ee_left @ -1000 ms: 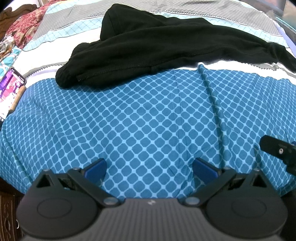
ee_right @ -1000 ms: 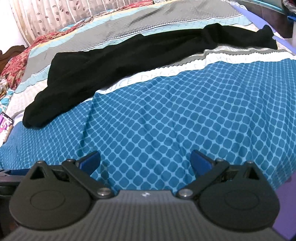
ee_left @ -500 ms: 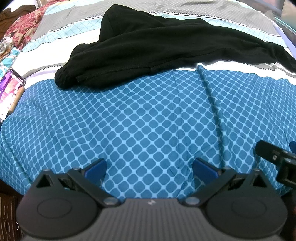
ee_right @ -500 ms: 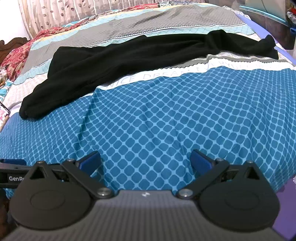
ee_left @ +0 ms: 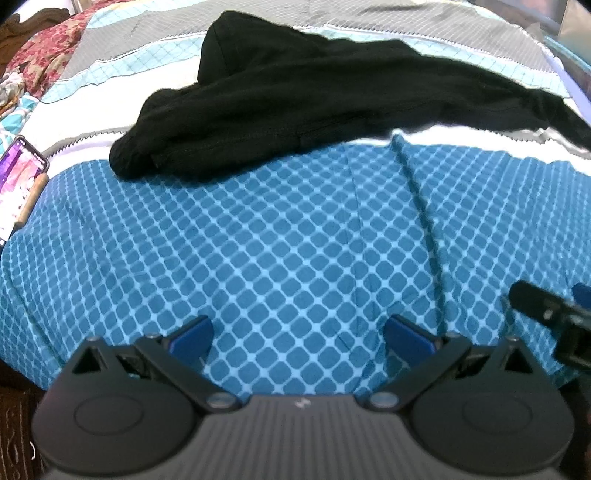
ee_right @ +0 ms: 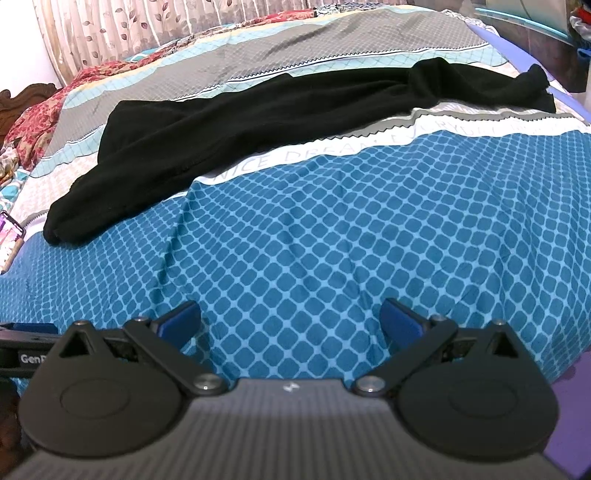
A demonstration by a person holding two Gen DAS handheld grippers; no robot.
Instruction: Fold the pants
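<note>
Black pants lie stretched across the bed, waist end bunched at the left, legs running to the right; they also show in the right wrist view. My left gripper is open and empty, low over the blue patterned bedspread, well short of the pants. My right gripper is open and empty, also over the bedspread near the front edge. The right gripper's side shows at the right edge of the left wrist view.
A phone with a lit screen lies at the bed's left edge. Red floral bedding is bunched at the far left near a wooden headboard. Curtains hang behind the bed.
Both grippers have moved slightly forward and up over the bed. The right gripper has crept further into the left wrist view. The pants have not moved.
</note>
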